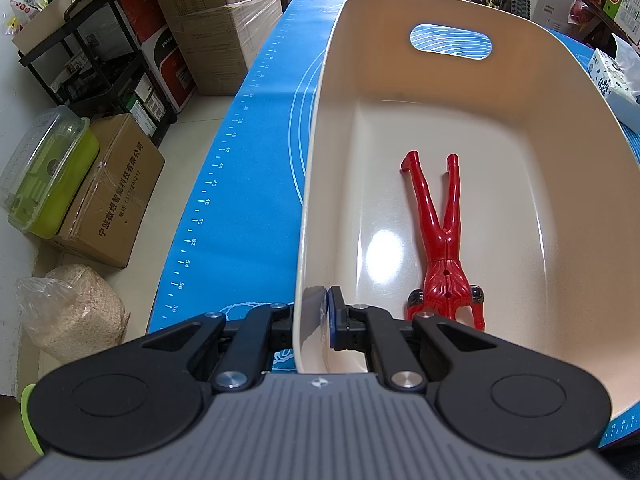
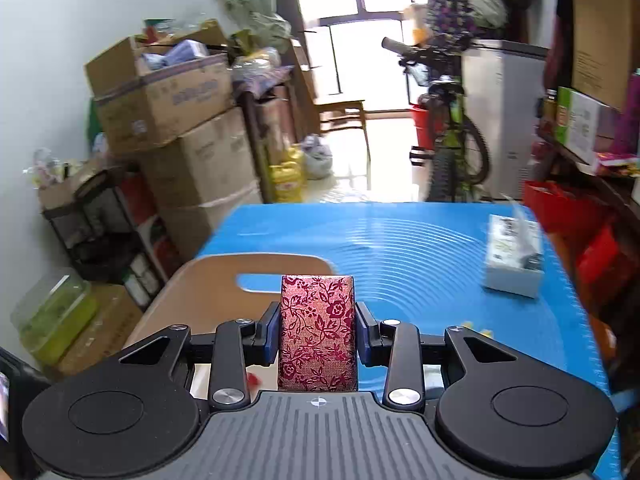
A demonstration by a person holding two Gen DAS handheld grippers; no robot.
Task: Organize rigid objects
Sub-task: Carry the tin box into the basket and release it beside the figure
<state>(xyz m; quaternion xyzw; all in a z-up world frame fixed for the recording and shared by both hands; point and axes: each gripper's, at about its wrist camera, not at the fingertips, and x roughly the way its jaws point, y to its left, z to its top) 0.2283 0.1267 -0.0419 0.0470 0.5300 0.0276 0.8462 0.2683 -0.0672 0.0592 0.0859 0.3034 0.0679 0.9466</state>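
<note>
Closest in, the left gripper (image 1: 326, 320) has its jaws pinched tight on the near wall of the cream tub (image 1: 560, 128), one pad inside and one out; the right gripper (image 2: 318, 334) has its jaws closed partway on a red flowered box (image 2: 318, 332), which stands upright between the pads, lifted above the blue mat (image 2: 420, 256). Inside the tub lies a single red toy figure (image 1: 440, 236), flat on the floor of it, head toward the gripped wall and legs pointing to the far end; the rest of the tub floor is bare. The far wall has a handle slot (image 1: 451, 41) with the mat showing through. The tub sits along the left edge of the worktop (image 1: 224, 184); to its right the mat runs open as far as a tissue box (image 2: 514, 258) near the right edge. Past the far edge stand stacked cardboard boxes (image 2: 192, 128) and a bicycle (image 2: 456, 136).
</note>
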